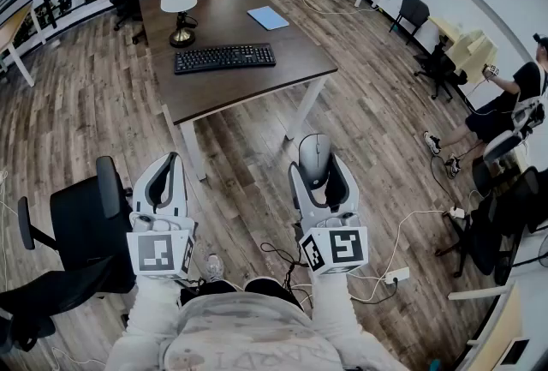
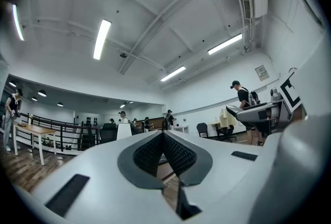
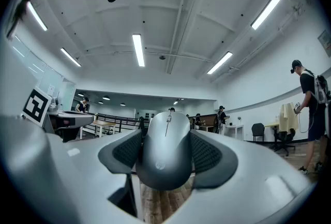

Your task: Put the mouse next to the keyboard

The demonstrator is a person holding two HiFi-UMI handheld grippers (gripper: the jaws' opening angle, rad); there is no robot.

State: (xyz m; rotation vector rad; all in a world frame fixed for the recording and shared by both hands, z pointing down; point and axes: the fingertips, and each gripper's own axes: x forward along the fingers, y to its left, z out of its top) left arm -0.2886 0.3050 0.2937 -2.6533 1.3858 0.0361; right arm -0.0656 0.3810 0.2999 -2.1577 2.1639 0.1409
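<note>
Grey mouse: was held in the air between the jaws of the right gripper, nose pointed away from the person and toward the table.
Mouse position: was seen above the wooden floor, well apart from the table – not yet beside the keyboard.
Right gripper state: jaws were spread wide, with the dark ribbed pads pressed on both flanks of the mouse; the scroll wheel was uppermost in the right gripper view.
Left gripper: jaws were brought together at the tips, and nothing was held between them.
Left gripper position: was held level with the right one, well short of the table's near edge.
Keyboard: black, was laid flat near the front edge of the dark brown table.
Lamp: white shade on a brass base, was stood just behind the keyboard's left end.
Blue pad: was laid flat on the table behind the keyboard – to the right of the lamp.
Office chair: black, was noted on the floor left of the left gripper.
</note>
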